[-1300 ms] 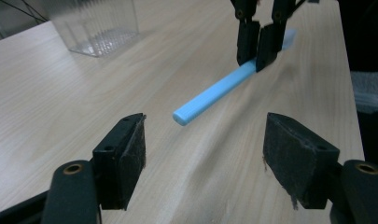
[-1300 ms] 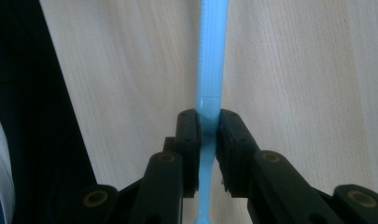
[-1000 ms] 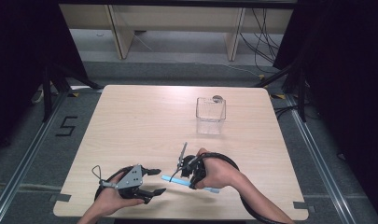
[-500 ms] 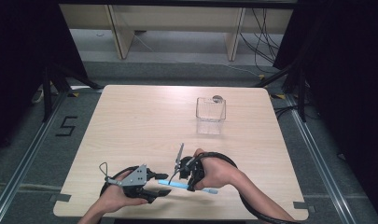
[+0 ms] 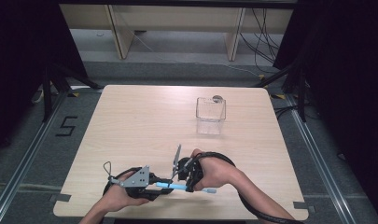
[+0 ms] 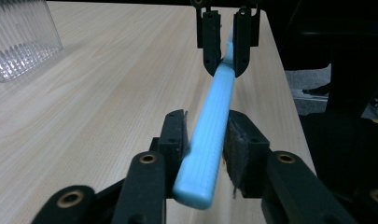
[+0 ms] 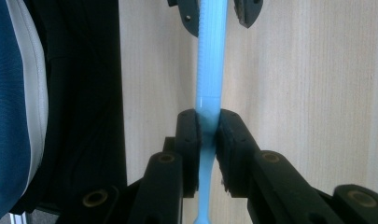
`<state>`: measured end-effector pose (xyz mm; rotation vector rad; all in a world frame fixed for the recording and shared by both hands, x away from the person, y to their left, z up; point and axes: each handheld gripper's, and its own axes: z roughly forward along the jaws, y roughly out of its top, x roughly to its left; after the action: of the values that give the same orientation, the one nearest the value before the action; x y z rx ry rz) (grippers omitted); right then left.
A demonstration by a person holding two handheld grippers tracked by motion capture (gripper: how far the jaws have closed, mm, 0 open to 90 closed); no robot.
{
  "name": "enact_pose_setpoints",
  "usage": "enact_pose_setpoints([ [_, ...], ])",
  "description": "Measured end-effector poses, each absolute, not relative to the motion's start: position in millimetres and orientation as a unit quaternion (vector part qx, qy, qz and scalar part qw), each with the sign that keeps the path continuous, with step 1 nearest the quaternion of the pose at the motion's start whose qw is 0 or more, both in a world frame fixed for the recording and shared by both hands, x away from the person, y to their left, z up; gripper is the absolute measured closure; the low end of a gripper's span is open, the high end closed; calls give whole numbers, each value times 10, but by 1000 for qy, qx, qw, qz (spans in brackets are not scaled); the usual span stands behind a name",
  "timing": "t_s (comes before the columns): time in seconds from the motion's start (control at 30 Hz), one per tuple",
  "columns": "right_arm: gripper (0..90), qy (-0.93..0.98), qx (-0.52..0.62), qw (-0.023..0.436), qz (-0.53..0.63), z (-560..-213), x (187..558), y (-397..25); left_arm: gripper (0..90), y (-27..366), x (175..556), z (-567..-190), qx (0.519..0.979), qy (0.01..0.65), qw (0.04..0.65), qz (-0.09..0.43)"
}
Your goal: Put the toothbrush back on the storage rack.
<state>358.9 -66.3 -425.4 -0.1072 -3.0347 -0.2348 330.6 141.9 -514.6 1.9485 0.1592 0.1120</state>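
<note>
Step in hand: we judge this a hand-over — a light blue toothbrush (image 5: 177, 185) is held between both grippers near the table's (image 5: 130, 121) front edge, level and just above the wood.
Right gripper (image 7: 208, 128): its jaws pinch the thin neck of the toothbrush, pads pressed against it on both sides; the stem runs on below them toward the camera.
Left gripper (image 6: 207, 140): its jaws sit either side of the thick handle end. The left pad looks to be touching; on the right we see a sliver of gap, though the blur there makes us unsure — so we cannot tell whether this grip has fully closed.
Where the toothbrush is: spanning from one gripper to the other, handle end at our left, neck in our right.
Clear container (image 5: 210, 115): upright, well apart, toward the far right of the table, with a small round thing just behind it.
Next move: we reckon the left jaws must clamp firmly on the handle first; only then should the right jaws spread and back off along the brush's line without twisting it.
</note>
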Motion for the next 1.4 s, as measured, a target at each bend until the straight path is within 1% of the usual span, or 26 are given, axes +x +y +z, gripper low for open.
enact_pose_setpoints([
  [0.1, 794, -996, -29, 48, -74, -4246, 3594, -663, 698, 1413, 3295, -5150, 820, 71, 567, 39],
  [0.17, 794, -996, -27, 48, -71, -4244, 3594, -658, 671, 1436, 3307, -5128, 828, 65, 556, 46],
  [0.2, 794, -996, -20, 49, -77, -4251, 3599, -653, 671, 1428, 3303, -5128, 823, 65, 563, 40],
  [0.27, 794, -996, -24, 48, -76, -4252, 3591, -643, 634, 1415, 3295, -5125, 817, 63, 572, 29],
  [0.33, 794, -996, -24, 49, -75, -4251, 3590, -639, 635, 1415, 3292, -5123, 818, 62, 571, 29],
  [0.53, 793, -996, -21, 48, -73, -4239, 3578, -639, 705, 1418, 3299, -5135, 820, 54, 569, 35],
  [0.67, 793, -996, -15, 46, -74, -4232, 3588, -646, 709, 1413, 3292, -5138, 825, 52, 562, 38],
  [0.7, 793, -996, -13, 47, -75, -4232, 3590, -647, 710, 1425, 3298, -5129, 831, 49, 551, 47],
  [0.9, 791, -996, -9, 43, -74, -4222, 3599, -649, 738, 1416, 3293, -5138, 830, 50, 554, 42],
  [1.1, 785, -996, -10, 46, -74, -4207, 3590, -644, 768, 1423, 3297, -5137, 835, 36, 547, 34],
  [1.4, 780, -996, 7, 47, -76, -4226, 3618, -631, 774, 1430, 3293, -5145, 834, 36, 550, 30],
])
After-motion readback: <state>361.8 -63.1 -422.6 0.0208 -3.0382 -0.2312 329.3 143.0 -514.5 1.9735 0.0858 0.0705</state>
